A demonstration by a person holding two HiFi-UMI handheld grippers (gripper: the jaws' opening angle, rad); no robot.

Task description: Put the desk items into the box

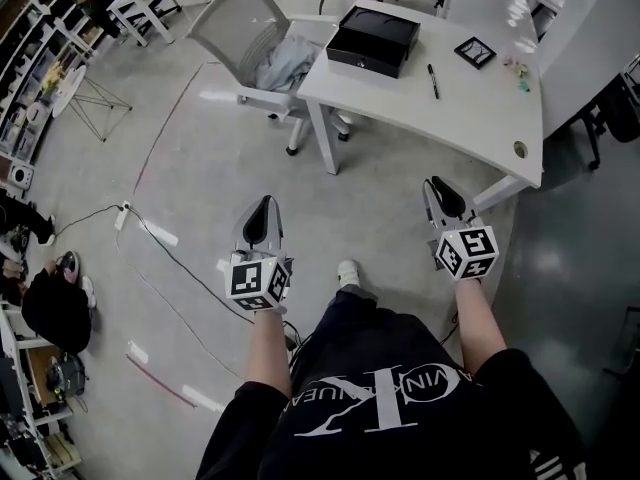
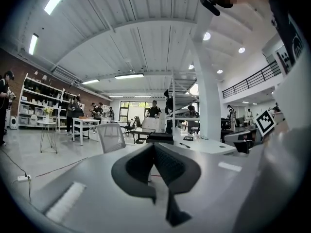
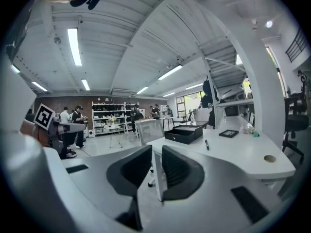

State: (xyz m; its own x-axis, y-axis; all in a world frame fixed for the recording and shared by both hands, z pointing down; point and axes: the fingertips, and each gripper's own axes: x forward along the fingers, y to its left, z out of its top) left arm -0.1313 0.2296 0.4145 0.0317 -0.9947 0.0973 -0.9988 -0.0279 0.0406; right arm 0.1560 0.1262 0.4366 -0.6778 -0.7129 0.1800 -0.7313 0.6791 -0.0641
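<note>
- A person stands on a grey floor (image 1: 200,158) facing a white bench (image 1: 470,118), holding a gripper out in each hand at about waist height.
- The left gripper (image 1: 264,202) hangs over bare floor, well short of the bench. In the left gripper view its two dark jaws are pressed together at the tips, with nothing held between them.
- The right gripper (image 1: 433,183) hangs just in front of the bench's near edge, above the floor. In the right gripper view its jaws stand a narrow slit apart, with nothing between them; only a white bench leg (image 3: 156,178) shows through the gap.
- A black box (image 1: 373,38) sits at the far left end of the bench top.
- A black pen (image 1: 433,80) lies on the bench to the right of the box, apart from it.
- A small, flat, black square item (image 1: 474,52) lies further right, near the far edge.
- A few tiny items, one of them greenish (image 1: 524,85), lie near the right end; they are too small to identify.
- A round cable hole (image 1: 519,149) marks the bench's near right corner.
- A grey mesh chair (image 1: 235,28) with a pale cloth (image 1: 285,63) draped on its seat stands to the left of the bench.
- A thin cable (image 1: 170,258) trails across the floor from a white power strip (image 1: 122,215) on the left.
</note>
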